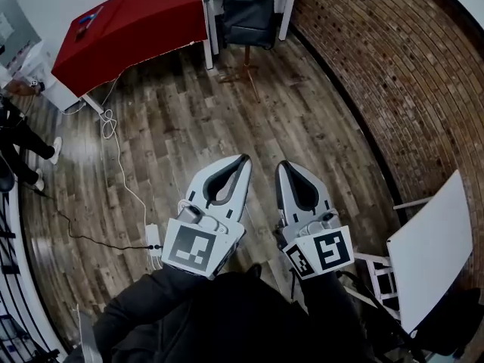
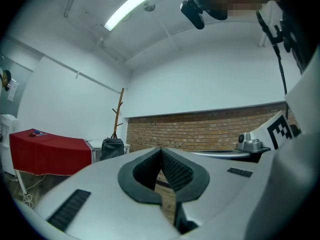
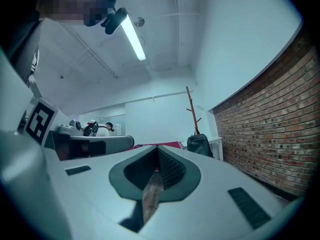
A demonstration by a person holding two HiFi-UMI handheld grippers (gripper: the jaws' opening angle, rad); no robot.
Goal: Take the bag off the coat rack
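Head view: the bag hangs upright on the coat rack, long axis vertical. It is a dark, boxy backpack. The left gripper and right gripper are held level and side by side, well short of the rack, tips aimed toward it.

Left gripper view: jaws pressed together, nothing between them. The bag hangs low on the wooden rack, just beside a red-covered table.

Right gripper view: jaws together, empty. The bag hangs below the rack's pegs, near the brick wall.
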